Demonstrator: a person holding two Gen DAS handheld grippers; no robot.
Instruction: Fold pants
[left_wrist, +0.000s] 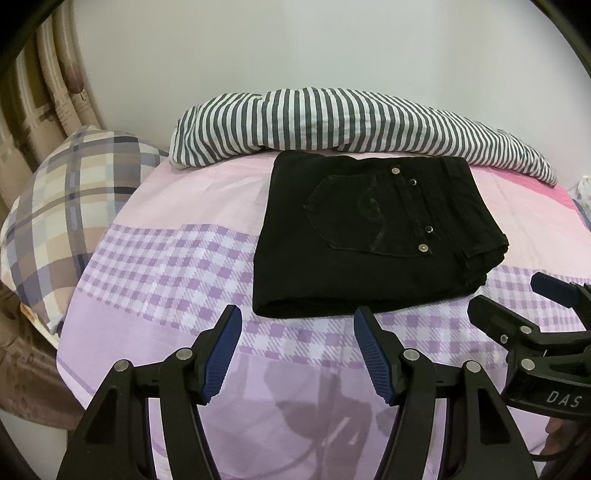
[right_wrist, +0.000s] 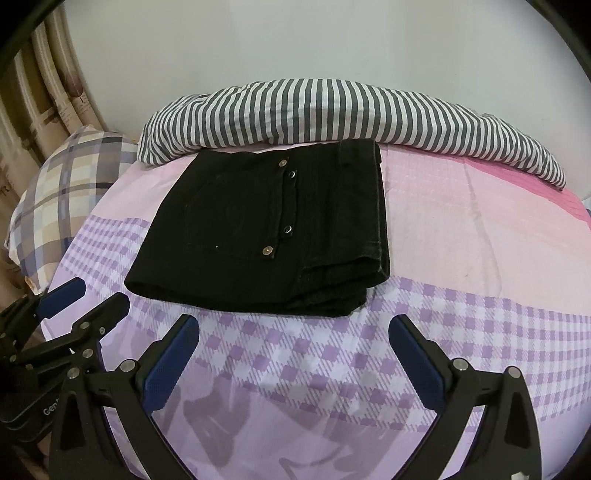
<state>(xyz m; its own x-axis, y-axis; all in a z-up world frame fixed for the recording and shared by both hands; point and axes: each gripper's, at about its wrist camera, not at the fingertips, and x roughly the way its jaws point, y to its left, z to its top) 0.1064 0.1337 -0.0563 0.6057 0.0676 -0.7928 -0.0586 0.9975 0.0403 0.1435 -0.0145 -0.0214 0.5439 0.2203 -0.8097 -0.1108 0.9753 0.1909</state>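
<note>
Black pants (left_wrist: 373, 236) lie folded into a compact rectangle on the bed, back pocket and metal rivets facing up; they also show in the right wrist view (right_wrist: 266, 232). My left gripper (left_wrist: 297, 319) is open and empty, hovering just in front of the pants' near folded edge. My right gripper (right_wrist: 293, 328) is open and empty, also just short of the near edge. The right gripper shows at the right of the left wrist view (left_wrist: 517, 299), and the left gripper at the left of the right wrist view (right_wrist: 88, 295). Neither touches the pants.
The bed sheet (left_wrist: 177, 266) is pink and purple check. A grey-and-white striped duvet (left_wrist: 332, 122) is bunched along the far side against the wall. A plaid pillow (left_wrist: 66, 206) lies at the left, with curtains (left_wrist: 40, 92) behind it.
</note>
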